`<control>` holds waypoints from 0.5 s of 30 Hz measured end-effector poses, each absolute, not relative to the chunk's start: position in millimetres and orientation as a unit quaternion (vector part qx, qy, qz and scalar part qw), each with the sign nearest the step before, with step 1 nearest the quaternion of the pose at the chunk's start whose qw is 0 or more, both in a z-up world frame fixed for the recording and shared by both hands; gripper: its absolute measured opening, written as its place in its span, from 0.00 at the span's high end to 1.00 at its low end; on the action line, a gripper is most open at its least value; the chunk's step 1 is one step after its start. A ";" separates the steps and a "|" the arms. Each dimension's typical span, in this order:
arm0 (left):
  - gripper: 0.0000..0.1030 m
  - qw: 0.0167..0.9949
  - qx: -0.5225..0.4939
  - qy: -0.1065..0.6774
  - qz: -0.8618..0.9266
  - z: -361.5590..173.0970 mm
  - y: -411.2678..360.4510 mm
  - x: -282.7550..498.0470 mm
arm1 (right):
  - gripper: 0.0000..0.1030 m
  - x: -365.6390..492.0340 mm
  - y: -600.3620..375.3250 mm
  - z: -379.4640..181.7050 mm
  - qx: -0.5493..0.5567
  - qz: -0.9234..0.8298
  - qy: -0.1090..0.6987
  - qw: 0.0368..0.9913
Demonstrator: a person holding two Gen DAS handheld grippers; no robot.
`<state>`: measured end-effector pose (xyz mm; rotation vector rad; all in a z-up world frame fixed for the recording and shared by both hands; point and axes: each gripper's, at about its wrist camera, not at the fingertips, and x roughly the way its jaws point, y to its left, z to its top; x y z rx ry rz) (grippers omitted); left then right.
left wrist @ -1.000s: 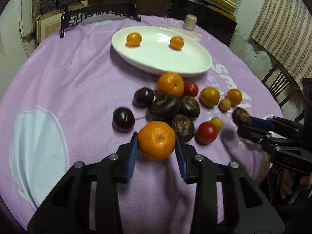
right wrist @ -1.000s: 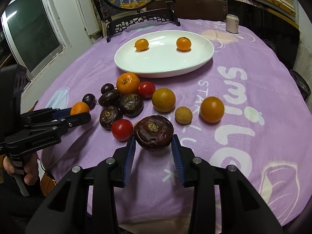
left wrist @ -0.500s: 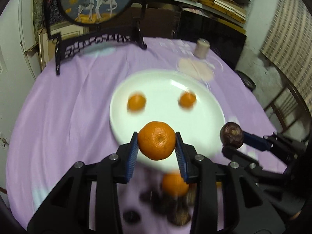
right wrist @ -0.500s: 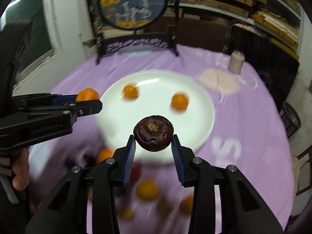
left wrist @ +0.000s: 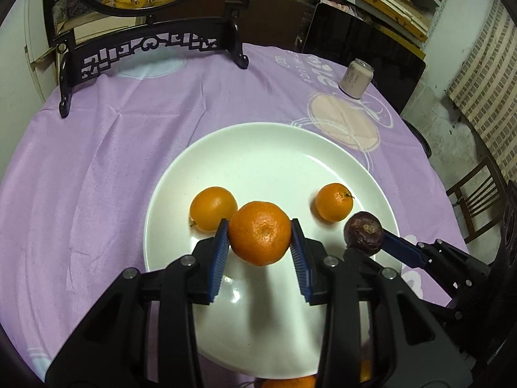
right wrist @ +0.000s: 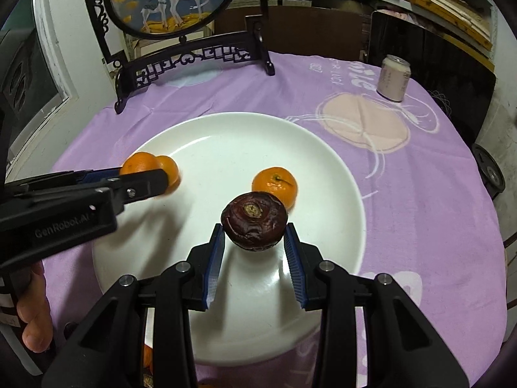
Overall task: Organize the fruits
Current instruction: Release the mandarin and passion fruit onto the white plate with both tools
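My left gripper (left wrist: 260, 241) is shut on an orange mandarin (left wrist: 260, 232) and holds it above the white oval plate (left wrist: 274, 148). My right gripper (right wrist: 253, 242) is shut on a dark wrinkled purple fruit (right wrist: 254, 226) above the same plate (right wrist: 226, 135). Two small mandarins lie on the plate, one at the left (left wrist: 211, 207) and one at the right (left wrist: 334, 202). The right gripper's fruit shows in the left wrist view (left wrist: 363, 233). The left gripper's mandarin shows in the right wrist view (right wrist: 139, 163). The loose fruits on the cloth are mostly hidden below the grippers.
A purple cloth (left wrist: 97, 161) covers the round table. A black carved stand with a round deer picture (right wrist: 190, 55) stands at the far edge. A pale can (right wrist: 394, 79) stands at the far right. A wooden chair (left wrist: 478, 200) is beside the table on the right.
Both grippers have carried their fruits from the loose pile forward and now hold them over the plate. Both stay shut on their fruits.
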<state>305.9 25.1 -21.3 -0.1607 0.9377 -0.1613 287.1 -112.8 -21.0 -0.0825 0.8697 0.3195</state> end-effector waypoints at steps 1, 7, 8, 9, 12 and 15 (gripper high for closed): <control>0.62 0.887 -0.078 0.450 -0.075 -21.9 25.5 306.1 | 0.63 288.2 -111.1 -21.8 -0.041 0.151 0.417 0.896; 0.39 0.901 -0.083 0.423 -0.055 -16.0 32.4 297.5 | 0.51 285.1 -114.0 -22.5 -0.060 0.113 0.385 0.914; 0.39 0.904 -0.083 0.416 -0.053 -13.9 35.3 290.7 | 0.51 282.6 -117.9 -20.6 -0.056 0.110 0.383 0.916; 0.39 0.906 -0.083 0.412 -0.050 -12.0 37.6 286.9 | 0.51 278.7 -122.6 -18.1 -0.049 0.107 0.380 0.917; 0.39 0.913 -0.083 0.397 -0.034 -4.6 47.5 263.8 | 0.51 255.4 -139.6 -5.5 -0.025 0.099 0.381 0.919; 0.26 0.920 -0.076 0.384 -0.021 -0.9 57.7 228.3 | 0.44 214.3 -159.1 5.8 -0.011 0.110 0.369 0.923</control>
